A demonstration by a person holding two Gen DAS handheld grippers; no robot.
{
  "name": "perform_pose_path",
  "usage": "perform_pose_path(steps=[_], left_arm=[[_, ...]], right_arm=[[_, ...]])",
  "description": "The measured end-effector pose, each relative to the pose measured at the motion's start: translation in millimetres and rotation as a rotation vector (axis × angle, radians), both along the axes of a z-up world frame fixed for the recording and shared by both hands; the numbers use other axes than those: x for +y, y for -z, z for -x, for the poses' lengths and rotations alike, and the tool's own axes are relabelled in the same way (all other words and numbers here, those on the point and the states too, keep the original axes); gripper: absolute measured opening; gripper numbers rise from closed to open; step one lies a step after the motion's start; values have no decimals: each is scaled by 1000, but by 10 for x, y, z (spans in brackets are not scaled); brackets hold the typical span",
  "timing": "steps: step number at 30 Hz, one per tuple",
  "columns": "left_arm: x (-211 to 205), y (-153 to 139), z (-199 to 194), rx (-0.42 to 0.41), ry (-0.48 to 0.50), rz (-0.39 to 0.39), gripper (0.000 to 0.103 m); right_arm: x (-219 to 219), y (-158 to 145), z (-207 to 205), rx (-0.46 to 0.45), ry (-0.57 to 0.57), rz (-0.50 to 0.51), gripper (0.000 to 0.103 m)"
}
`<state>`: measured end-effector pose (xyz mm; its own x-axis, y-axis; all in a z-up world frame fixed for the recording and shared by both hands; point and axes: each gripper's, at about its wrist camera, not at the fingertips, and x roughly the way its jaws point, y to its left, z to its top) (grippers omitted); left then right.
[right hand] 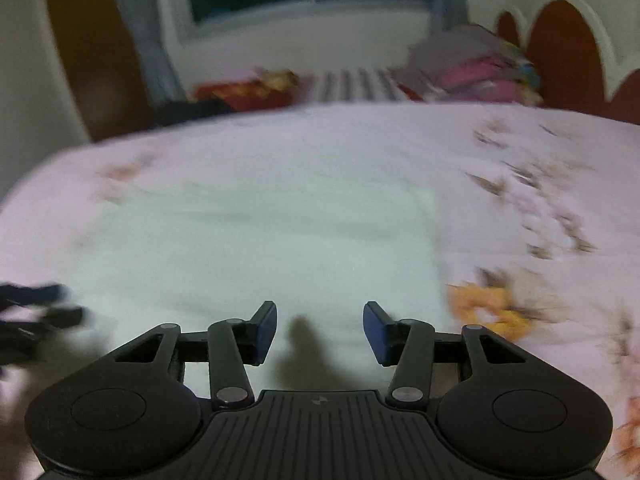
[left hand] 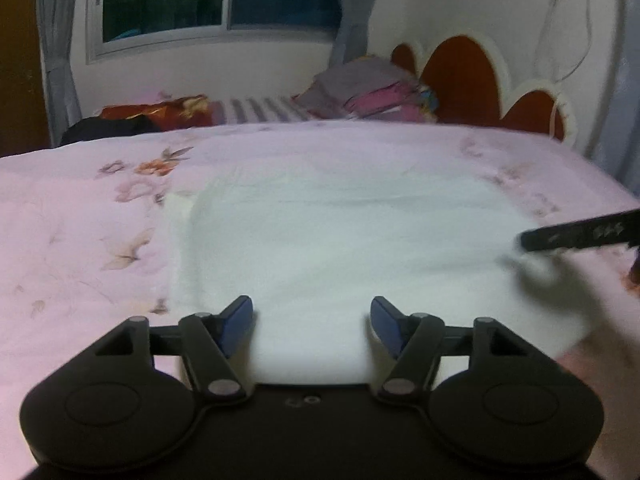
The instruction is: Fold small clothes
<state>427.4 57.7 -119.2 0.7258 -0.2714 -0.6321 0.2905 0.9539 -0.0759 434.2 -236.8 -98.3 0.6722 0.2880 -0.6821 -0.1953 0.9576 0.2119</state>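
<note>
A white garment (left hand: 340, 240) lies flat on the pink floral bedsheet (left hand: 80, 240), folded into a rough rectangle with a straight right edge. My left gripper (left hand: 312, 308) hovers over its near edge, blue pads apart, nothing between them. The right gripper's black finger (left hand: 580, 236) pokes in at the right, over the garment's right side. In the right wrist view my right gripper (right hand: 320, 312) stands open above the same white garment (right hand: 260, 240), casting a shadow on it. The left gripper's fingers (right hand: 36, 304) show blurred at the left edge.
A stack of folded grey and pink clothes (left hand: 372, 88) sits at the far side by the red scalloped headboard (left hand: 460, 76). A striped cloth (left hand: 264, 108), a red-orange bundle (left hand: 160, 110) and a dark garment (left hand: 108, 126) lie along the far edge below the window.
</note>
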Motion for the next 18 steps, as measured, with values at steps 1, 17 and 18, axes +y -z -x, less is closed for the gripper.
perform_pose_path(steps=[1, 17, 18], left_arm=[[-57, 12, 38, 8, 9, -3, 66], [-337, 169, 356, 96, -67, -50, 59], [-331, 192, 351, 105, -64, -44, 60]], right_arm=[[137, -13, 77, 11, -44, -4, 49], [763, 176, 641, 58, -151, -26, 24], [781, 197, 605, 84, -149, -32, 24]])
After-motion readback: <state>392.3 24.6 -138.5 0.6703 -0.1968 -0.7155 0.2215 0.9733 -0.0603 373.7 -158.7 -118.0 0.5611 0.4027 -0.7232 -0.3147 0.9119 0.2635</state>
